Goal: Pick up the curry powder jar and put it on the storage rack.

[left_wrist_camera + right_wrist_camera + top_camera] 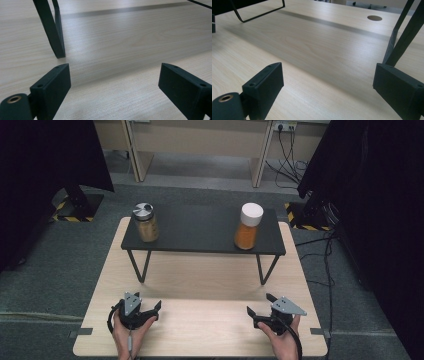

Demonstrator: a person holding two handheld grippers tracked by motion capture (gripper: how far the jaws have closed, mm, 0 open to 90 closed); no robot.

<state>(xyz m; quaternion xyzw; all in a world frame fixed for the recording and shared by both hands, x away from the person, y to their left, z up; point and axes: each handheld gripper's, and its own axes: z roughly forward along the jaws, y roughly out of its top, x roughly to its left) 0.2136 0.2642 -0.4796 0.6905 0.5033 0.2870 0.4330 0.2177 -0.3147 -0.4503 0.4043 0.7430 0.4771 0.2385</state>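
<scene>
A glass jar with a silver lid (145, 222) holds tan contents and stands at the left end of a black raised shelf (200, 232). A jar of orange contents with a white lid (248, 226) stands at the shelf's right end. My left gripper (142, 301) rests low over the wooden table (200, 330) near its front left, held in a hand. Its jaws are open with nothing between them (113, 70). My right gripper (259, 303) sits at the front right, also open and empty (328, 68). Both point toward the shelf, well short of the jars.
The shelf stands on thin black legs; one leg (53, 32) is just ahead of the left gripper, another (402, 32) is close by the right gripper's right jaw. A round cable hole (374, 18) lies farther back. Black curtains flank the table, and cables lie on the floor at the right.
</scene>
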